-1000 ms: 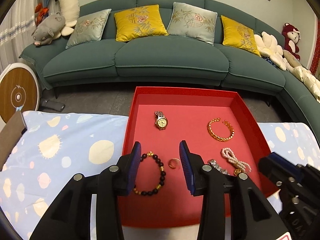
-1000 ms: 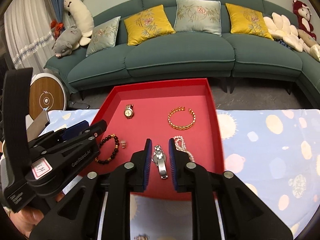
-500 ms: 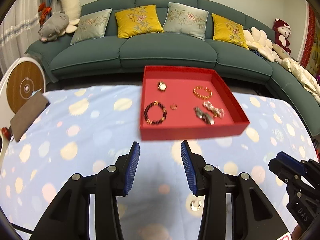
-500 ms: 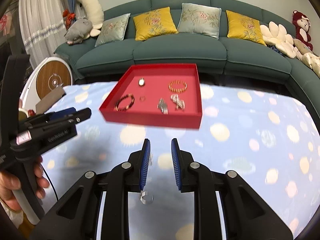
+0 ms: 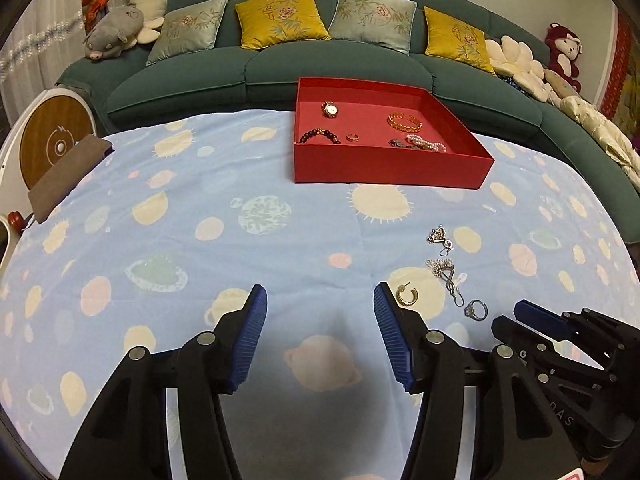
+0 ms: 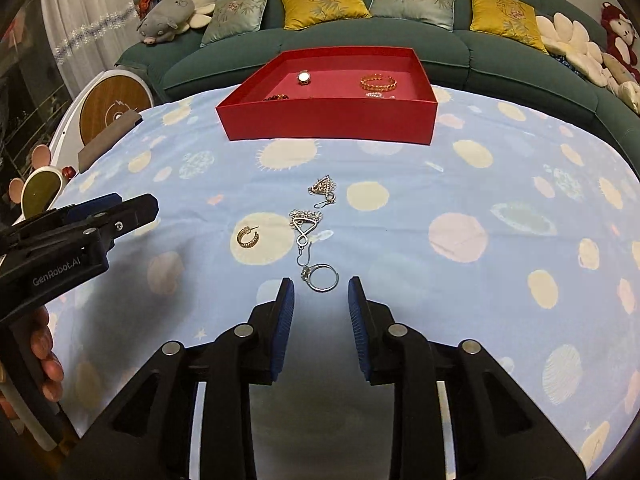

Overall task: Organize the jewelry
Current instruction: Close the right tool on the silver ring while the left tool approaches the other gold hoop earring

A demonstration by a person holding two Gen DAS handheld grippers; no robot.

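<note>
The loose jewelry lies on the blue tablecloth (image 6: pixel 460 168) with its pale planet and sun print, in front of the red tray (image 6: pixel 328 120). There are four loose pieces: one gold hoop earring (image 6: pixel 248 236), one silver ring (image 6: pixel 322 277) with a small stone setting, and two silver dangling earrings, the near one (image 6: pixel 305 227) with a figure-eight drop and the far one (image 6: pixel 323 189) with a triangular fan shape. They lie near each other in a short row, apart from the tray. Inside the tray I count six pieces in the left wrist view: one watch (image 5: pixel 330 109), one gold chain bangle (image 5: pixel 405 121), one dark bead bracelet (image 5: pixel 319 135), one small ring (image 5: pixel 351 137), one pearl strand (image 5: pixel 426 143), and one dark metal piece (image 5: pixel 397 143) that touches the pearls. The right gripper (image 6: pixel 321 304) points down toward the cloth with the silver ring just ahead of its tips; its jaws are opening and nothing is between them. The left gripper (image 5: pixel 320 312) also points downward, the gold hoop just beside its right finger; its jaws are opening wide and hold nothing. A hand (image 6: pixel 46 356) grips the left handle.
</note>
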